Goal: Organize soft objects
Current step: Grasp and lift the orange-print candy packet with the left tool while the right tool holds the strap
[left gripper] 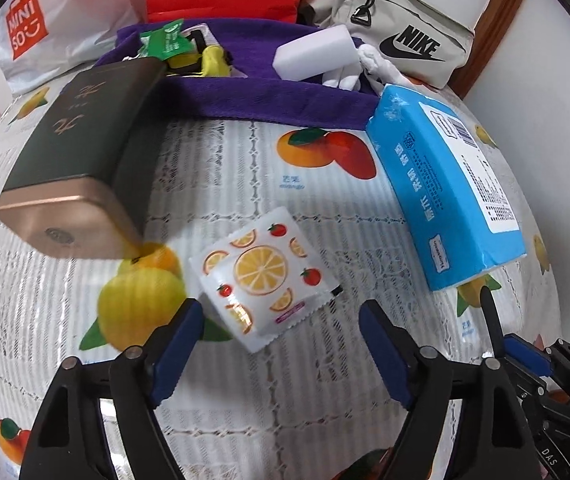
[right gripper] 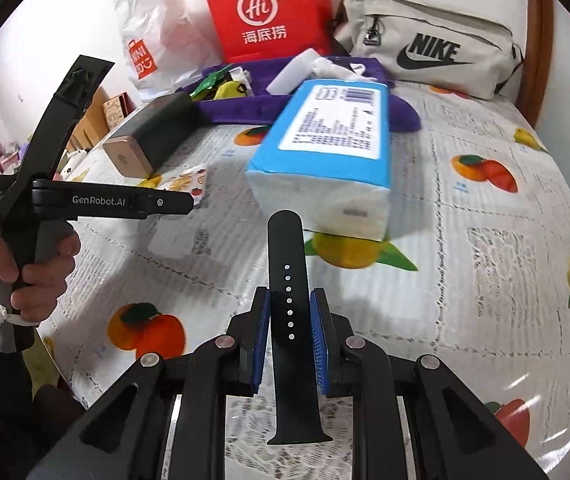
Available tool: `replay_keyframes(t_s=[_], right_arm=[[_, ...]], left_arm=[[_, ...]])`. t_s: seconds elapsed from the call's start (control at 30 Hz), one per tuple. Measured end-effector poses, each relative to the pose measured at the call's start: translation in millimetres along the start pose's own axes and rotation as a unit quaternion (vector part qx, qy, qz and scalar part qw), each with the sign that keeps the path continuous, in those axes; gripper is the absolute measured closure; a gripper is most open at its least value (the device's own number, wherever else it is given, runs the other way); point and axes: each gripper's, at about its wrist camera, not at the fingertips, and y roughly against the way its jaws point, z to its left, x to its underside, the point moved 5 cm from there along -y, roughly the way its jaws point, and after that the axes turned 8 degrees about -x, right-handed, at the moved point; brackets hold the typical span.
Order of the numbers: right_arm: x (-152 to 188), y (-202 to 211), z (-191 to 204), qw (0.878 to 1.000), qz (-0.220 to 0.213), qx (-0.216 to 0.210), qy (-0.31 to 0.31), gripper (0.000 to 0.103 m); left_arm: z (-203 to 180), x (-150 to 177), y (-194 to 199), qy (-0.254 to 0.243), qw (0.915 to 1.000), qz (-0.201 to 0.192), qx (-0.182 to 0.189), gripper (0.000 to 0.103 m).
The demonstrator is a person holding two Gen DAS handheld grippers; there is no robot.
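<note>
Between the narrow-set pads of the right claw (right gripper: 289, 332) a black watch strap (right gripper: 289, 320) is pinched at its perforated middle, both ends sticking free. It looks light, rubbery and floppy, so a mid-length hold seems wise. Nearby, the left claw (left gripper: 281, 344) stands wide and empty over a flat citrus-printed sachet (left gripper: 263, 276) toward the worktop's (left gripper: 221, 184) near edge: thin, crinkly, probably slippery; best taken across its edges.

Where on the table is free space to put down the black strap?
Bare cloth lies right of the tissue pack, toward the table's right edge, and in front of the right claw. Crowded: the back, around the purple cloth and bags.
</note>
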Motion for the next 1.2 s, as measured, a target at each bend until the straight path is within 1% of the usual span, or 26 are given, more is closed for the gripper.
replay_keyframes(t_s=[0.1,0.3,0.33,0.37,0.4,0.43,0.47,0.5,0.53,0.57,0.6,0.67,0.73,0.77,0.8,0.83,0.97,1.07,1.2], right_arm=[[1,1,-7,1.0,-0.004,-0.001,-0.007,0.083],[-2,5,-18,1.0,-0.011,0.005,-0.018,0.083],[-3,5,-19,1.0,-0.009,0.006,-0.019,0.083],[-3,4,-19,1.0,-0.007,0.007,-0.02,0.083],[-3,3,-19,1.0,-0.005,0.009,-0.02,0.083],[-3,3,-18,1.0,-0.004,0.01,-0.018,0.083],[-3,1,-18,1.0,-0.003,0.013,-0.016,0.083],[-3,1,-17,1.0,-0.001,0.015,-0.015,0.083],[-3,0,-17,1.0,-0.002,0.016,-0.017,0.083],[-3,0,-17,1.0,-0.002,0.014,-0.018,0.083],[-2,0,-16,1.0,-0.002,0.013,-0.019,0.083],[-2,1,-16,1.0,-0.004,0.014,-0.019,0.083],[-2,2,-14,1.0,-0.005,0.014,-0.02,0.083],[-2,3,-13,1.0,-0.007,0.013,-0.02,0.083],[-2,4,-12,1.0,-0.008,0.013,-0.019,0.083],[-2,5,-11,1.0,-0.008,0.013,-0.019,0.083],[-1,7,-7,1.0,-0.01,0.014,-0.018,0.083],[-1,9,-2,1.0,-0.012,0.015,-0.016,0.083],[-1,13,2,1.0,-0.015,0.016,-0.016,0.083]], left_arm=[[-7,-6,-5,-0.005,0.9999,-0.007,-0.012,0.02],[-18,-16,-14,-0.012,0.9978,-0.033,-0.056,0.022],[-19,-17,-15,-0.02,0.997,-0.036,-0.066,0.024],[-22,-17,-16,-0.03,0.9954,-0.043,-0.08,0.028],[-24,-18,-16,-0.031,0.9953,-0.049,-0.077,0.032],[-26,-19,-15,-0.032,0.9953,-0.052,-0.075,0.04],[-26,-20,-14,-0.033,0.9953,-0.053,-0.074,0.044],[-23,-19,-13,-0.031,0.9954,-0.053,-0.074,0.046],[-23,-20,-13,-0.033,0.9951,-0.057,-0.074,0.052],[-23,-20,-12,-0.035,0.9953,-0.06,-0.068,0.056],[-22,-20,-12,-0.036,0.9952,-0.063,-0.066,0.056],[-24,-20,-12,-0.042,0.995,-0.066,-0.062,0.061],[-24,-20,-11,-0.041,0.9954,-0.066,-0.056,0.064],[-22,-17,-10,-0.041,0.9954,-0.067,-0.054,0.077],[-23,-16,-9,-0.042,0.9954,-0.069,-0.051,0.082],[-23,-15,-8,-0.042,0.996,-0.066,-0.043,0.084],[-21,-10,-6,-0.037,0.997,-0.063,-0.027,0.089],[-19,-6,-2,-0.031,0.9977,-0.059,-0.014,0.091],[-11,0,5,-0.02,0.9981,-0.058,-0.01,0.091]])
